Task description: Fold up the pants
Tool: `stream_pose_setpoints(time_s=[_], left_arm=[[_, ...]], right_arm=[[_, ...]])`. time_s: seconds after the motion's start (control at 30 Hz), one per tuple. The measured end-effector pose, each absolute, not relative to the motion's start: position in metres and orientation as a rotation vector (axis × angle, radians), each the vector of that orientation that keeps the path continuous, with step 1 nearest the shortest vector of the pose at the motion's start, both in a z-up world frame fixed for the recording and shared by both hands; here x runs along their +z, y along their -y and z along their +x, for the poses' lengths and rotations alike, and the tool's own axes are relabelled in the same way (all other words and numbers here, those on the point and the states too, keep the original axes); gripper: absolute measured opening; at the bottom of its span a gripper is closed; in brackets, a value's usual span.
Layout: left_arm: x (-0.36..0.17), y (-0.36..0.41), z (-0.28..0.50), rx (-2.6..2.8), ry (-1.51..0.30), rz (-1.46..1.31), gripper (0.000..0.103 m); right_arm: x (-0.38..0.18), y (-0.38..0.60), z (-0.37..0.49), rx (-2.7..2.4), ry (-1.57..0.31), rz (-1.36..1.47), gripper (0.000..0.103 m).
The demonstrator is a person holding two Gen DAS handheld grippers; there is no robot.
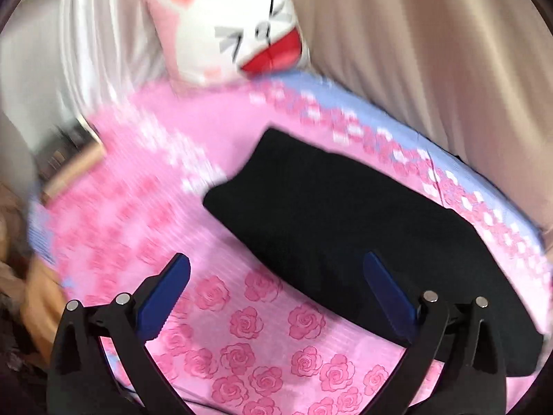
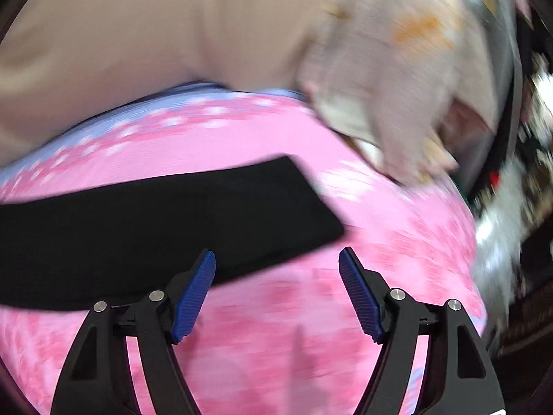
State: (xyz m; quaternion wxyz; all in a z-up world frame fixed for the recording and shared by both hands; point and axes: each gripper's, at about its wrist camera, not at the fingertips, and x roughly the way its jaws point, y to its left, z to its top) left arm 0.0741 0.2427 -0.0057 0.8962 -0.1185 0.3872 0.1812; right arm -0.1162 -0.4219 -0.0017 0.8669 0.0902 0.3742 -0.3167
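Black pants (image 1: 331, 214) lie flat as a long folded strip on a pink rose-print bed sheet (image 1: 145, 214). In the left wrist view my left gripper (image 1: 276, 263) is open and empty, hovering over the near edge of the pants. In the right wrist view the pants (image 2: 166, 221) run from the left edge to the middle, one end at centre. My right gripper (image 2: 276, 256) is open and empty just in front of that end.
A white and pink cat cushion (image 1: 228, 31) stands at the bed's far end. A beige curtain (image 1: 432, 52) hangs along the far side. A crumpled pale blanket (image 2: 397, 79) lies at the upper right of the bed (image 2: 397, 242).
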Motion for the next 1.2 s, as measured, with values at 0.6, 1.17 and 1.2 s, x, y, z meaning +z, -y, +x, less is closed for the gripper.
stream_pose_setpoints(time_s=[0.6,1.17,1.2], left_arm=[[-0.037,-0.054,0.076,0.087,-0.962,-0.032,0.098],[-0.054,-0.053,0.083,0.116,-1.003,0.002,0.098],[-0.053,-0.056,0.082,0.120,-1.000,-0.002,0.098]], right_arm=[[-0.022,0.490,-0.085,-0.560,-0.814,0.228,0.009],[-0.017,0.521,-0.104,-0.501,-0.810,0.437,0.071],[-0.024,0.519,-0.095,-0.510,-0.840,0.424,0.071]])
